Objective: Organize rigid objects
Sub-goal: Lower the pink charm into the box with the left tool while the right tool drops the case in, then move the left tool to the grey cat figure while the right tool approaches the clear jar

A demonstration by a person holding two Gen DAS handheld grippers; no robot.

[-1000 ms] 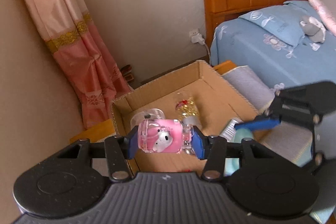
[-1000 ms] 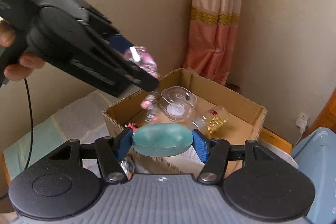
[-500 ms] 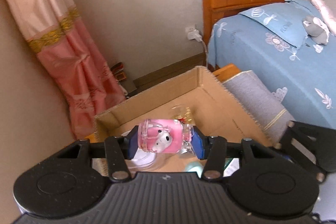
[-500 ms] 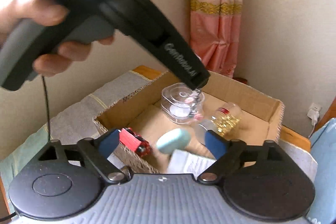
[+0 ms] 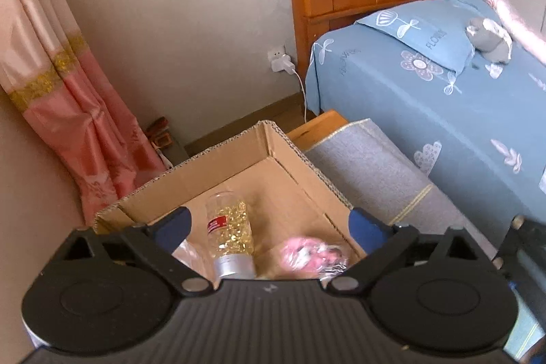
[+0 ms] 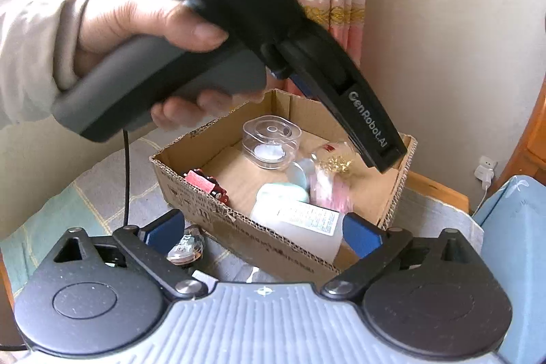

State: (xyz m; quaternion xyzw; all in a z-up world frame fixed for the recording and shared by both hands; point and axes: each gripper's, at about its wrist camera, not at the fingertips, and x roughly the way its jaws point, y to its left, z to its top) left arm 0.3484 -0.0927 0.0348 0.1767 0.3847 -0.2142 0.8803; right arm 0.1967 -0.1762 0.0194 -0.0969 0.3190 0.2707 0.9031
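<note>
Pink toy (image 5: 312, 256) lies blurred inside the cardboard box (image 5: 273, 145), both claws spread and empty.
Toy sits near-right in box, below and between left gripper (image 5: 269, 224) fingers, beside capsule bottle (image 5: 230, 236); teal case (image 6: 283, 193) is in there too. Right gripper (image 6: 262, 229) hangs at box's near edge. Best to lift straight up w/o clipping the walls, then go for the shiny item (image 6: 186, 248) outside.
</note>
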